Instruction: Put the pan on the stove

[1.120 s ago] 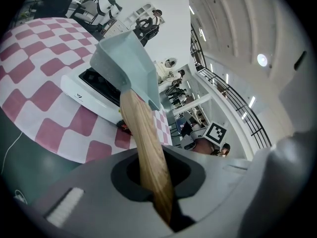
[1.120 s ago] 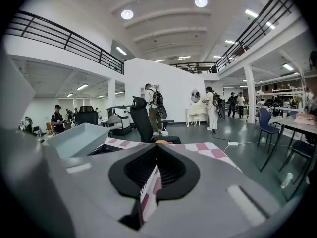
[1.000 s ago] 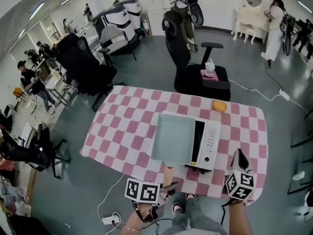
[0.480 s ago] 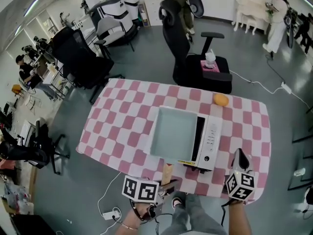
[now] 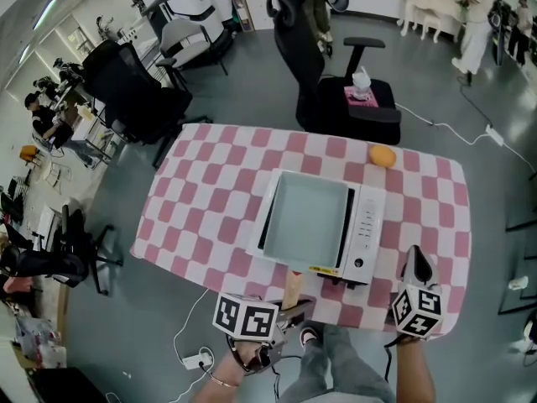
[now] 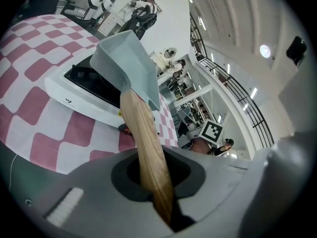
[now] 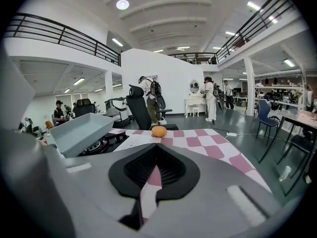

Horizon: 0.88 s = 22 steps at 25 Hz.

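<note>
Left hand-held gripper clamps pan handle at the near table edge.

A stove was set on the table, towards its near edge. The pan was held over the stove's left part, its handle reaching past the near edge and clamped in the left gripper. The right gripper was placed right of the stove, above the table's near edge. An orange was seen behind the stove, and a chair beyond the table.
</note>
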Each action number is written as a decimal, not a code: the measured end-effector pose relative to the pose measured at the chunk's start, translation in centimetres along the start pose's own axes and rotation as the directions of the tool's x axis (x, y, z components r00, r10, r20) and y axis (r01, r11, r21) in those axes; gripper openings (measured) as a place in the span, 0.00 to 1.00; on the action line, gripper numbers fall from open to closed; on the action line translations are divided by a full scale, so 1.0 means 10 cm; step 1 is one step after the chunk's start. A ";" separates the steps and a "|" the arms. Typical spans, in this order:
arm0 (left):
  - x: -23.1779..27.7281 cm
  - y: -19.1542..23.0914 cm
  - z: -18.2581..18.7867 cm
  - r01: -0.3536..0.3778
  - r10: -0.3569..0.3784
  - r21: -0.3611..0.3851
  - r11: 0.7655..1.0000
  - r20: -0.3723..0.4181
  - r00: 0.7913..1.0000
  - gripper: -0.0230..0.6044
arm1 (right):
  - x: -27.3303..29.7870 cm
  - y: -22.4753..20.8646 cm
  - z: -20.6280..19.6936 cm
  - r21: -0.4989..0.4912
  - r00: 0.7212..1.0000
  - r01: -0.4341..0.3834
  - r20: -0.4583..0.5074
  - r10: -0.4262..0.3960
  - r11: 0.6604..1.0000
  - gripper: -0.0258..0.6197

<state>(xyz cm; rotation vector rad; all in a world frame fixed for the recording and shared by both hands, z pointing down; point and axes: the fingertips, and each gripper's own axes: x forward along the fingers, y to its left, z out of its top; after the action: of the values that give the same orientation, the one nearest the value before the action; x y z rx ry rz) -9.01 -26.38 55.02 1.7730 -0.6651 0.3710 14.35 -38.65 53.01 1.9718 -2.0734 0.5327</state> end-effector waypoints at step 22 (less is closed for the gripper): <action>0.03 0.14 0.04 0.021 -0.021 0.000 1.000 -0.038 0.999 0.08 | 0.04 0.04 -0.22 0.009 0.999 0.014 -0.050 -0.013 1.000 0.05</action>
<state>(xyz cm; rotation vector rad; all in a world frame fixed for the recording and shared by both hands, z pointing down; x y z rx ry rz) -9.67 -27.15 56.17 1.7682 -0.6194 0.3896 13.70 -38.12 55.10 1.9561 -2.0303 0.5842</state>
